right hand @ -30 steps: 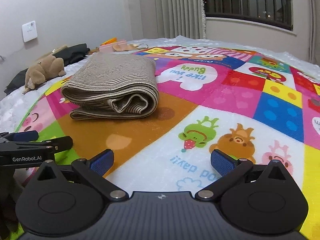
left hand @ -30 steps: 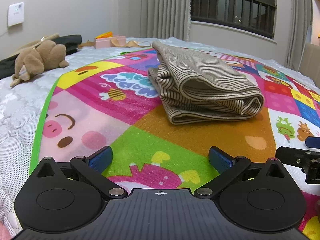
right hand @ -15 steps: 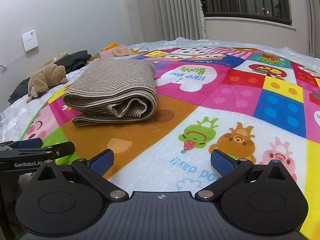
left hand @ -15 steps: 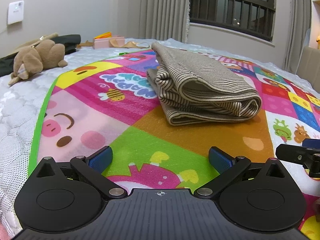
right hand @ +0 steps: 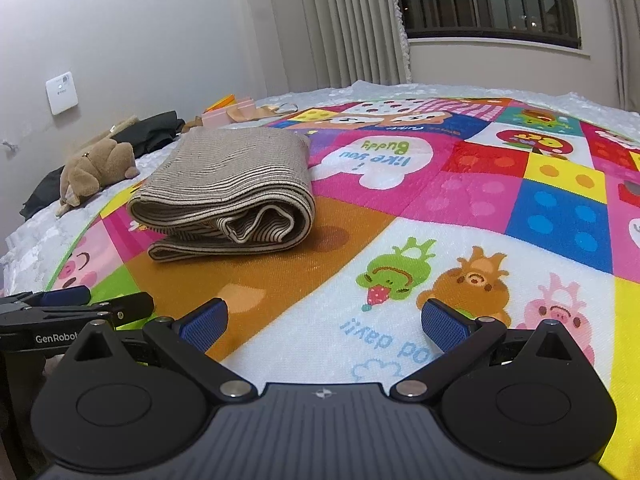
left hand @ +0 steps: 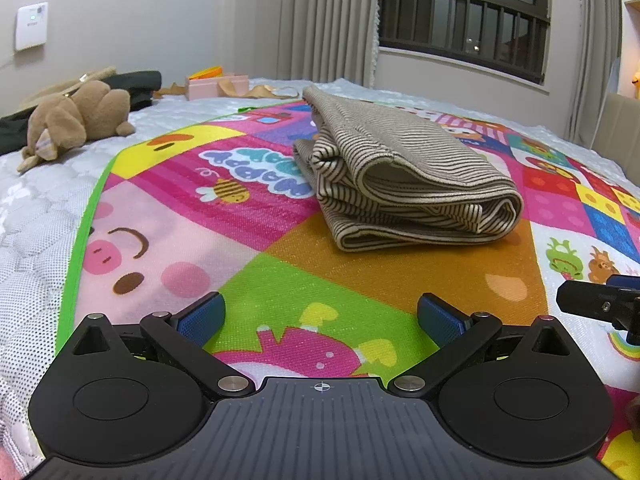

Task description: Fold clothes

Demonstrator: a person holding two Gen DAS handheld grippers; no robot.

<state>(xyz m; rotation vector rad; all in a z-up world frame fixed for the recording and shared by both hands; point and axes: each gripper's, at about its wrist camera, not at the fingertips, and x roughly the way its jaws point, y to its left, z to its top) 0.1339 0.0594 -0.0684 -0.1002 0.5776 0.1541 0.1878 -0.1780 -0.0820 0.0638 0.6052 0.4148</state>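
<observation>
A beige striped garment [left hand: 404,184] lies folded in a thick bundle on the colourful play mat [left hand: 248,216]; it also shows in the right wrist view [right hand: 228,192]. My left gripper [left hand: 320,316] is open and empty, held low over the mat's near edge, well short of the garment. My right gripper [right hand: 324,320] is open and empty, to the right of the garment and apart from it. The left gripper shows in the right wrist view [right hand: 88,300], and the right one's tip shows at the right edge of the left wrist view [left hand: 600,304].
A brown plush toy [left hand: 72,116] lies on the white quilted bedspread [left hand: 36,216] at the left, next to dark clothing [left hand: 136,84]. A pink box [left hand: 216,84] sits at the far edge. Curtains and a barred window stand behind.
Both grippers have drawn back and tilted up a little, so the garment sits slightly lower and farther in view. Both stay open; the garment has not moved.
</observation>
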